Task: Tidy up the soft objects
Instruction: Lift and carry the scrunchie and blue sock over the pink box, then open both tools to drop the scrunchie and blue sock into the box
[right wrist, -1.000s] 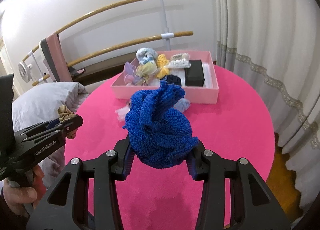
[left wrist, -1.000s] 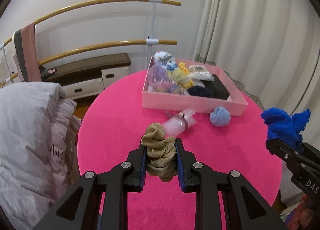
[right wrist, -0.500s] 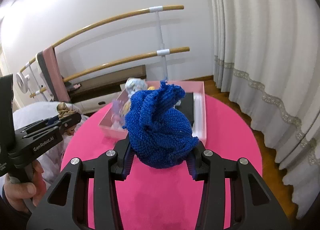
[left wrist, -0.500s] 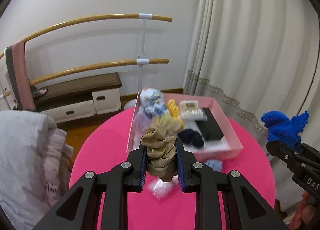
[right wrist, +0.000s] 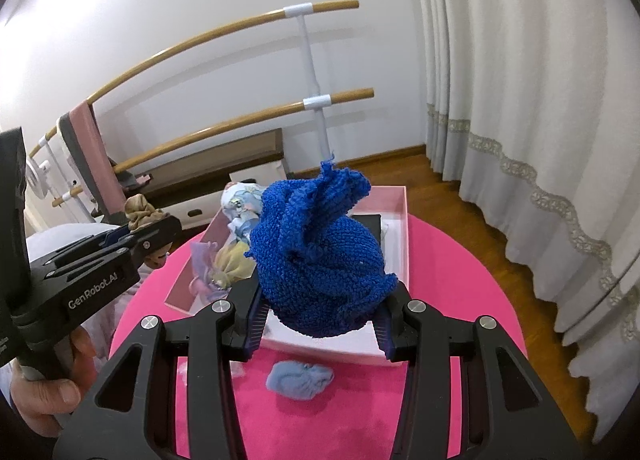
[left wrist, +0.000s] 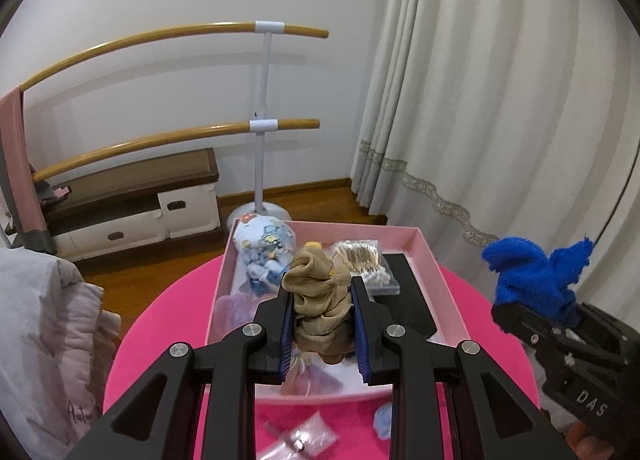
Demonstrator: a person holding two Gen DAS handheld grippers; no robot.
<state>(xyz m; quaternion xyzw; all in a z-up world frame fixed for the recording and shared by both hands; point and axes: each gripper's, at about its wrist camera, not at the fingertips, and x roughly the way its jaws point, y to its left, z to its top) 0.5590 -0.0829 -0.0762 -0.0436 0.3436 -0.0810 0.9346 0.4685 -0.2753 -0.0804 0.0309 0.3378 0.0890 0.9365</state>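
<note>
My left gripper (left wrist: pixel 322 324) is shut on a tan satin scrunchie (left wrist: pixel 320 300), held in the air over the near half of the pink box (left wrist: pixel 442 288). My right gripper (right wrist: pixel 320 316) is shut on a bundled blue knitted cloth (right wrist: pixel 320 256), hovering above the box's near right corner (right wrist: pixel 400 227). In the left wrist view the right gripper with its blue cloth (left wrist: pixel 536 276) shows at the right edge. The left gripper with the scrunchie (right wrist: pixel 140 211) shows at the left of the right wrist view. The box holds several soft items, a cotton-swab pack (left wrist: pixel 362 256) and a black case (left wrist: pixel 408 296).
On the round pink table (right wrist: pixel 452 260) in front of the box lie a light blue soft ball (right wrist: pixel 300 378) and a clear plastic bag (left wrist: pixel 300 436). A grey quilt (left wrist: pixel 36 332) lies at the left. Ballet bars (left wrist: pixel 168 139), a low cabinet and curtains (left wrist: pixel 480 99) stand behind.
Both grippers have travelled forward over the table with their loads, reaching the pink box. The light blue ball and plastic bag now lie below and behind the fingertips.
</note>
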